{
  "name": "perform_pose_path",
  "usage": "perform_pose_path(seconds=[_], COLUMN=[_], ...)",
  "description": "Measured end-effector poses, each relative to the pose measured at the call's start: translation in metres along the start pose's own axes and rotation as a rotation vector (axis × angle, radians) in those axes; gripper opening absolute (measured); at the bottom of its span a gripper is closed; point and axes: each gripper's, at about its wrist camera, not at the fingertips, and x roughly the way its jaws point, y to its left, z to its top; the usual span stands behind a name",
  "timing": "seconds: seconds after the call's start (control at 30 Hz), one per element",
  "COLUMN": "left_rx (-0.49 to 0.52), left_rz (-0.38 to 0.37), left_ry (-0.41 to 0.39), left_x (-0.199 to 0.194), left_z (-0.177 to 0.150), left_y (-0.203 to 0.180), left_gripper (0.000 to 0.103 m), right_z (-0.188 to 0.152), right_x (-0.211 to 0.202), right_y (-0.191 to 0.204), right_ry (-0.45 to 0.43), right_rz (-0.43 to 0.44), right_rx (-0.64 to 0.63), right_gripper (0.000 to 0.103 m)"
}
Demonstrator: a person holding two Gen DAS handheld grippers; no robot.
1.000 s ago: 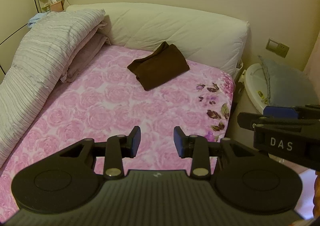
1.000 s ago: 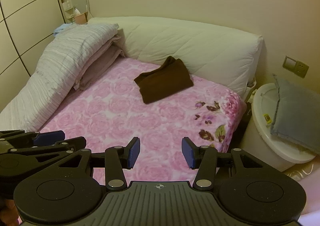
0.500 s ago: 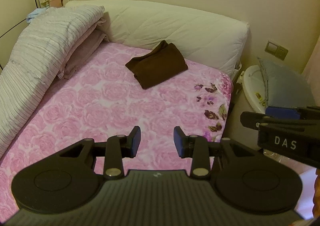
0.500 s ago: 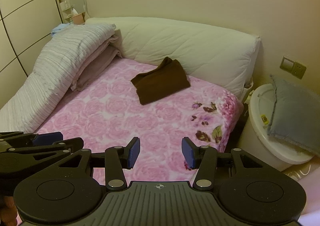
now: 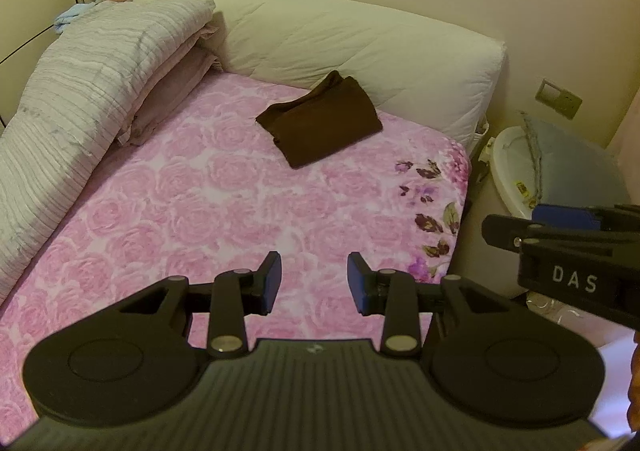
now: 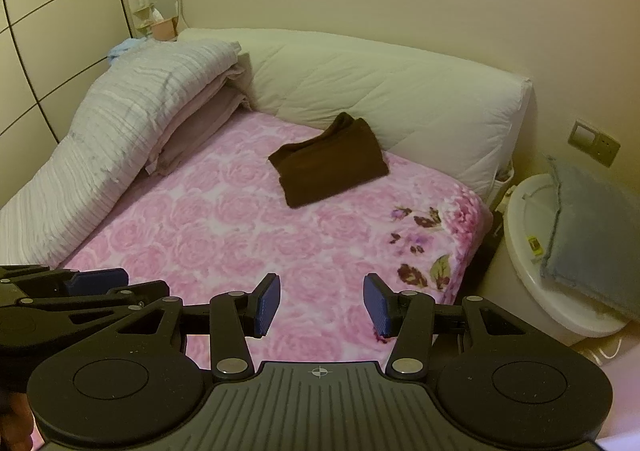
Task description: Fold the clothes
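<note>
A folded dark brown garment (image 5: pixel 320 123) (image 6: pixel 330 159) lies on the pink rose-patterned bedsheet (image 5: pixel 208 203) (image 6: pixel 224 223), close to the long cream pillow. My left gripper (image 5: pixel 314 283) is open and empty, held above the near part of the bed, well short of the garment. My right gripper (image 6: pixel 320 303) is also open with nothing between its fingers, hovering over the bed's near right part. Each gripper shows at the edge of the other's view: the right gripper (image 5: pixel 560 235) on the right side, the left gripper (image 6: pixel 80 283) on the left.
A long cream pillow (image 5: pixel 360 47) (image 6: pixel 392 91) runs along the wall. A folded striped quilt (image 5: pixel 88 91) (image 6: pixel 120 131) piles along the left side. A white round stool with a grey cushion (image 6: pixel 588 219) (image 5: pixel 576 167) stands right of the bed. A wardrobe (image 6: pixel 48 51) stands left.
Both grippers have shifted slightly forward and the views have turned a little to the left. The garment has not moved and both grippers stay open.
</note>
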Motion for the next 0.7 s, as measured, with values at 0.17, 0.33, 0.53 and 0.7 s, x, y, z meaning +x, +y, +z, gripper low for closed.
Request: perform_pose_path(seconds=[0.17, 0.33, 0.53, 0.7], left_rx=[0.003, -0.003, -0.016, -0.024], left_rz=[0.0, 0.004, 0.003, -0.011], left_ry=[0.011, 0.026, 0.033, 0.045], left_x=[0.004, 0.01, 0.015, 0.024], left_z=[0.004, 0.009, 0.014, 0.017], left_y=[0.001, 0.001, 0.002, 0.002], left_gripper=[0.032, 0.032, 0.032, 0.032], right_z=[0.004, 0.008, 0.014, 0.019], right_x=[0.004, 0.009, 0.018, 0.026], right_y=[0.0, -0.001, -0.007, -0.012], right_ry=[0.01, 0.021, 0.038, 0.055], right_rz=[-0.002, 0.0, 0.008, 0.015], right_rx=[-0.004, -0.014, -0.023, -0.034], right_gripper=[0.049, 0.049, 0.049, 0.049])
